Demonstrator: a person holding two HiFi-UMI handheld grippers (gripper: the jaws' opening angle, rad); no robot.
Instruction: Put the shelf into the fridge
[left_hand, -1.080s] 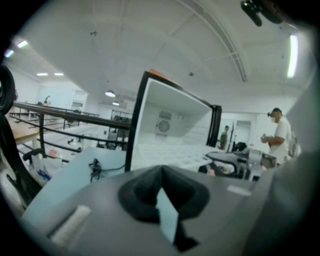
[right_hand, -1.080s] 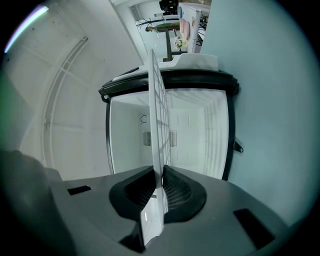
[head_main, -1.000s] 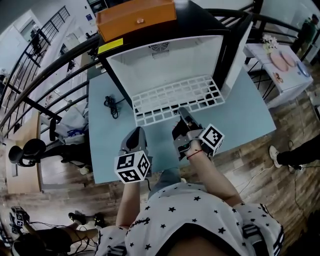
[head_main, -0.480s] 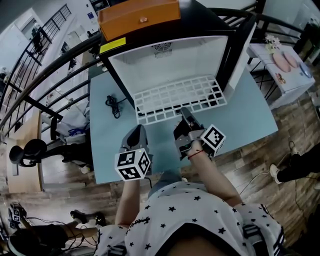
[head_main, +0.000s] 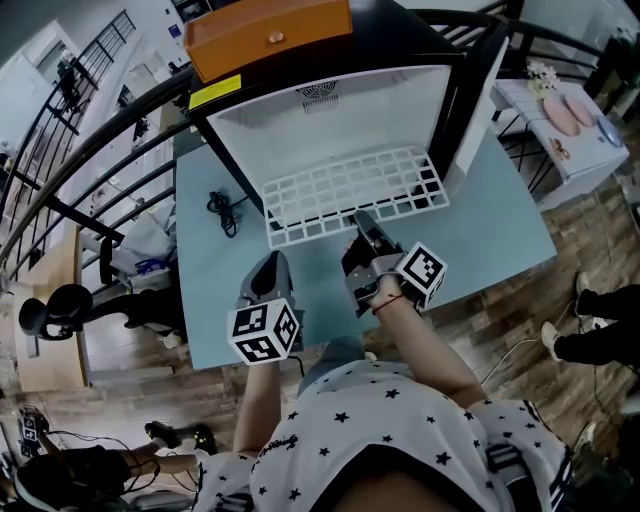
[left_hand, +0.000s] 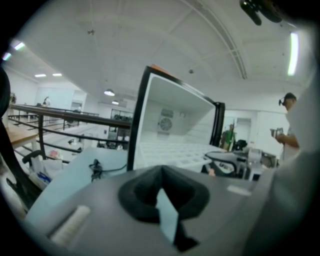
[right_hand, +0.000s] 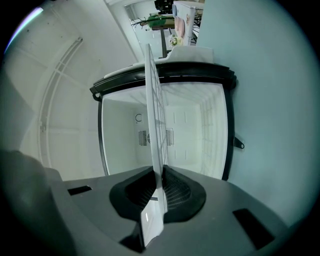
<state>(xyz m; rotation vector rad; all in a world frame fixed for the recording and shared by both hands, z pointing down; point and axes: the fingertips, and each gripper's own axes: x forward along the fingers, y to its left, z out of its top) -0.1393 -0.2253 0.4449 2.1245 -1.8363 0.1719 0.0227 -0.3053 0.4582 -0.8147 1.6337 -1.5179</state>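
Edging slightly deeper than a second ago, the shelf (head_main: 345, 195) is lying flat with its back part inside the open fridge (head_main: 330, 110) and its front rows sticking out over the table (head_main: 500, 230), while the right gripper (head_main: 362, 228) is clamping its front edge between closed jaws. It is spanning nearly the whole opening as the only thing inside, and the door (head_main: 480, 100) is standing open at the right. The left gripper (head_main: 268, 275) is hovering closed and empty over bare table, near a cable (head_main: 222, 210).
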